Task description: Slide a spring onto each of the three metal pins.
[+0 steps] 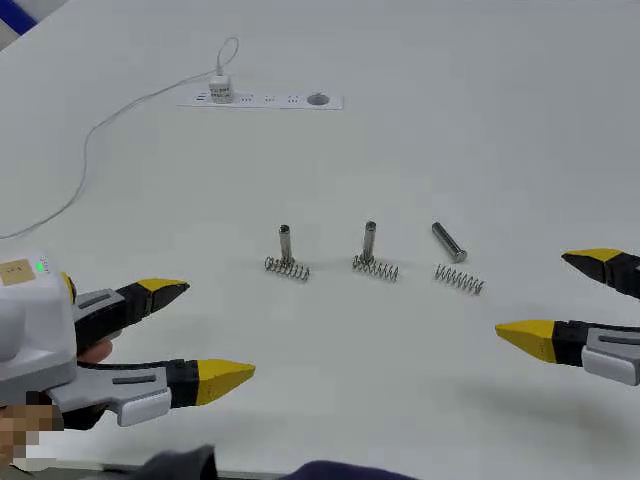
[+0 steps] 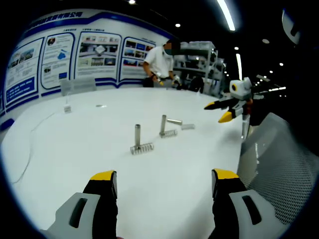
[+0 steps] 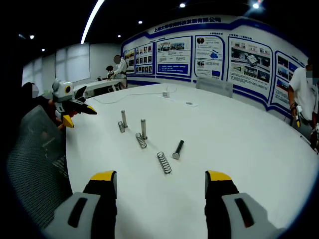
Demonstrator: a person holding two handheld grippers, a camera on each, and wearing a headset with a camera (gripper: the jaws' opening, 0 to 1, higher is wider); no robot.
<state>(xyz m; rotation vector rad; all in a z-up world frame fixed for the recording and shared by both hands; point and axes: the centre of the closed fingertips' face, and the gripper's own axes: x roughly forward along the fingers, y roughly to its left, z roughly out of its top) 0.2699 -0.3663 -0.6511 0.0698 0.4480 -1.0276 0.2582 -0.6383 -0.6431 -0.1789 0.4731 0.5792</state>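
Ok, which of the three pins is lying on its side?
The rightmost pin in the head view, the one nearest the right gripper. It lies flat, while the middle pin and the left pin stand upright.

Pointed yellow-tipped black jaws and grey moulded bodies on left gripper (image 1: 218, 330) and right gripper (image 1: 532, 293)

Bright, even light washes the white table (image 1: 420, 160) in the head view; shadows are soft and faint. Both gripper views bend strongly toward their edges, ceiling strip lights (image 2: 225, 15) glare, and distant wall posters (image 3: 209, 50) look perhaps slightly blurred
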